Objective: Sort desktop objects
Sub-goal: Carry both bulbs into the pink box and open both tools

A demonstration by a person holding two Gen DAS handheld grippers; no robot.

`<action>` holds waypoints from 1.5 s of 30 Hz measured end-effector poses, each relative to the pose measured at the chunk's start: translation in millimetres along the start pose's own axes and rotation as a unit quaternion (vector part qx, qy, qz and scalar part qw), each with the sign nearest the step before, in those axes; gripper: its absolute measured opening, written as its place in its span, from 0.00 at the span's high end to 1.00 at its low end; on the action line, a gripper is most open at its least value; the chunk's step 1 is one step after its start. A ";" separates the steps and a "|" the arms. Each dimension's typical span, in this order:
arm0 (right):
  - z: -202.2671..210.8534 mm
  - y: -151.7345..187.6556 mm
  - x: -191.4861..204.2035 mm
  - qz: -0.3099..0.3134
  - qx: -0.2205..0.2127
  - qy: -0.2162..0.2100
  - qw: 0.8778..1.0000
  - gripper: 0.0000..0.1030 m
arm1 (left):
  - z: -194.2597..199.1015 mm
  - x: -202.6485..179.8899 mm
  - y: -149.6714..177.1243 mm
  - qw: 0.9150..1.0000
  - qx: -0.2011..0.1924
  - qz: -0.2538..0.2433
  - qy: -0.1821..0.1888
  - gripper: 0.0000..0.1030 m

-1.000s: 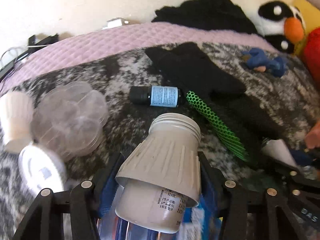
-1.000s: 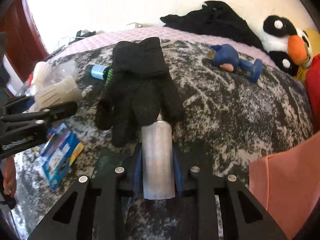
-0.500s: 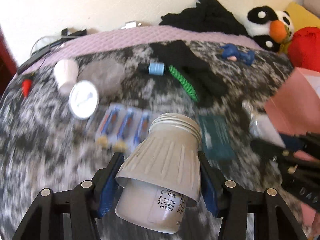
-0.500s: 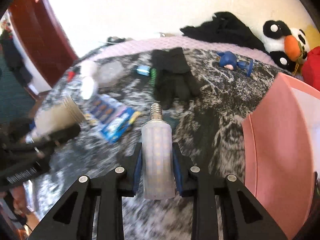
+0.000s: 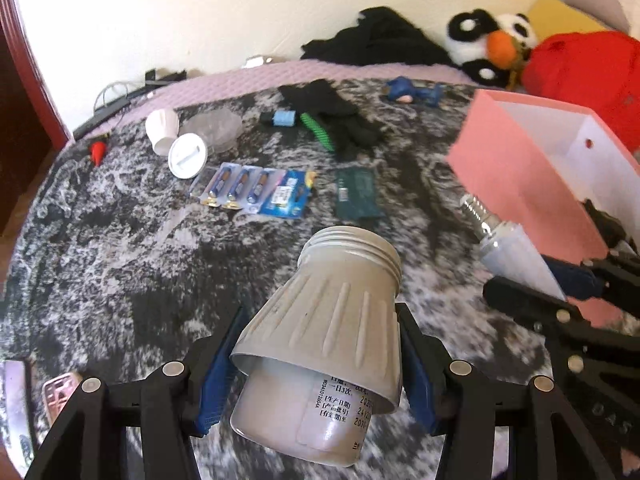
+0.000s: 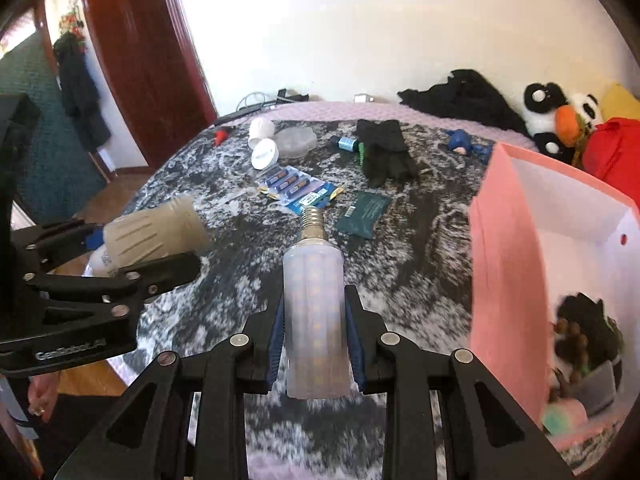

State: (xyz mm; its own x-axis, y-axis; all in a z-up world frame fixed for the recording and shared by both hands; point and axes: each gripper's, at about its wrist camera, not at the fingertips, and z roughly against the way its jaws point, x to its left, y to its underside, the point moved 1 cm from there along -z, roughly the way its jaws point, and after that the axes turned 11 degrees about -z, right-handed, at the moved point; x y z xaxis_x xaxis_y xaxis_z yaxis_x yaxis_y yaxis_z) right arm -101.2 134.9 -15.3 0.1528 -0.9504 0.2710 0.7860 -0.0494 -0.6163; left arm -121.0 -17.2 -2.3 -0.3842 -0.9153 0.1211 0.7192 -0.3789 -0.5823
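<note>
The left gripper (image 5: 320, 344) pinched a grey bottle (image 5: 324, 336) between its blue pads, threaded neck pointing forward, above the mottled blanket (image 5: 120, 264). The right gripper (image 6: 314, 332) clamped a corn-style bulb (image 6: 314, 304), screw base forward, just beside the pink box (image 6: 504, 280), which held small items. On the blanket beyond lay a battery pack (image 5: 256, 192), a green packet (image 5: 356, 194), a black glove (image 6: 384, 152) and a white lid (image 5: 187, 156).
</note>
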 end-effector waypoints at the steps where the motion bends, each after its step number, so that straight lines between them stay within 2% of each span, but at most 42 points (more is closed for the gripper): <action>1: 9.5 2.4 -2.7 -0.002 -0.004 0.000 1.000 0.72 | 7.2 -6.4 0.7 1.000 -0.002 -0.005 0.002 0.41; 9: 81.6 12.3 -47.9 -0.033 -0.053 0.018 0.998 0.72 | 43.8 -72.5 -17.5 0.998 -0.024 -0.057 0.023 0.41; 16: 115.9 19.7 -125.4 -0.100 -0.071 0.046 0.991 0.72 | 44.1 -152.2 -56.4 0.991 -0.035 -0.117 0.062 0.41; 24: 135.0 15.4 -228.3 -0.190 -0.087 0.082 0.974 0.72 | 18.9 -235.2 -111.2 0.980 -0.039 -0.170 0.101 0.41; 27: 133.8 7.7 -252.8 -0.207 -0.088 0.100 0.969 0.72 | 2.1 -259.4 -133.4 0.977 -0.037 -0.178 0.111 0.41; 32: 126.9 -2.2 -282.0 -0.224 -0.086 0.126 0.962 0.71 | -34.4 -283.0 -158.2 0.976 -0.023 -0.175 0.125 0.40; 35: 122.8 -8.2 -299.5 -0.235 -0.085 0.141 0.958 0.70 | -58.2 -283.9 -165.5 0.979 -0.009 -0.155 0.134 0.39; 36: 119.7 -9.3 -302.5 -0.237 -0.084 0.150 0.956 0.68 | -60.6 -280.6 -166.4 0.980 -0.011 -0.144 0.136 0.37; 38: 118.6 -6.3 -312.2 -0.243 -0.083 0.182 0.949 0.24 | -63.6 -273.1 -168.6 0.983 -0.019 -0.120 0.137 0.20; 39: 118.5 -4.6 -317.4 -0.246 -0.083 0.199 0.945 0.18 | -65.1 -269.3 -169.8 0.984 -0.023 -0.108 0.137 0.17; 45: 139.8 -0.8 -326.6 -0.267 -0.124 0.211 0.932 0.17 | -50.8 -248.1 -172.0 0.987 -0.045 -0.089 0.127 0.15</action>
State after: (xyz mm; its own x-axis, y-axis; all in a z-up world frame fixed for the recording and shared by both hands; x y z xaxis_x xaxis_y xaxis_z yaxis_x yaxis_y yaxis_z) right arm -67.9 488.3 0.1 -0.5109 -0.8037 0.3052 0.5117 -0.5696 -0.6432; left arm -178.8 281.9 27.0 -0.6412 -0.7668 0.0296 0.5768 -0.5070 -0.6405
